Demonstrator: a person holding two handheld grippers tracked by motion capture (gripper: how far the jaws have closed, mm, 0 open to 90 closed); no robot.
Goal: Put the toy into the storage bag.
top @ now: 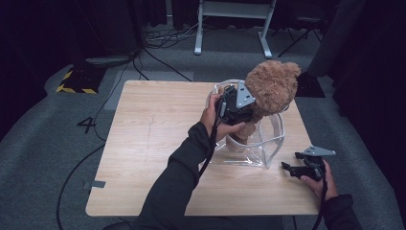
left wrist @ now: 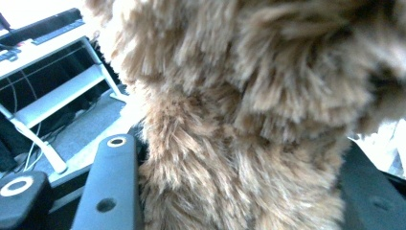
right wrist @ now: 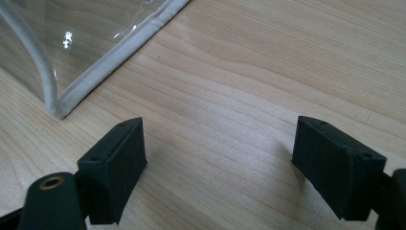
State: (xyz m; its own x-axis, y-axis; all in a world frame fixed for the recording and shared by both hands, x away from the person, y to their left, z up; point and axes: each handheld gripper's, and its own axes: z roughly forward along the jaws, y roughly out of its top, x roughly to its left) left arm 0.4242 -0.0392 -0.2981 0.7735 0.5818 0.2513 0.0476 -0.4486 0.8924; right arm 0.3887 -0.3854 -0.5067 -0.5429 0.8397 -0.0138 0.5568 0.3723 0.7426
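Note:
A fluffy brown teddy bear (top: pixel 273 86) is held up over a clear plastic bag with white trim (top: pixel 270 143) that stands open on the right half of the wooden table (top: pixel 153 143). My left gripper (top: pixel 250 114) is shut on the bear's body, and brown fur (left wrist: pixel 249 120) bulges between its black jaws in the left gripper view. My right gripper (top: pixel 288 167) rests low near the table's front right corner, just right of the bag, jaws wide apart with bare wood between them (right wrist: pixel 218 167). The bag's white edge (right wrist: pixel 110 62) lies ahead and to the left of it.
The table's left half is bare wood. Behind the table stand a white desk frame (top: pixel 234 14), loose cables on the grey carpet (top: pixel 163 38) and a yellow-and-black striped block (top: pixel 76 82). A dark stand (top: pixel 330 43) rises at the back right.

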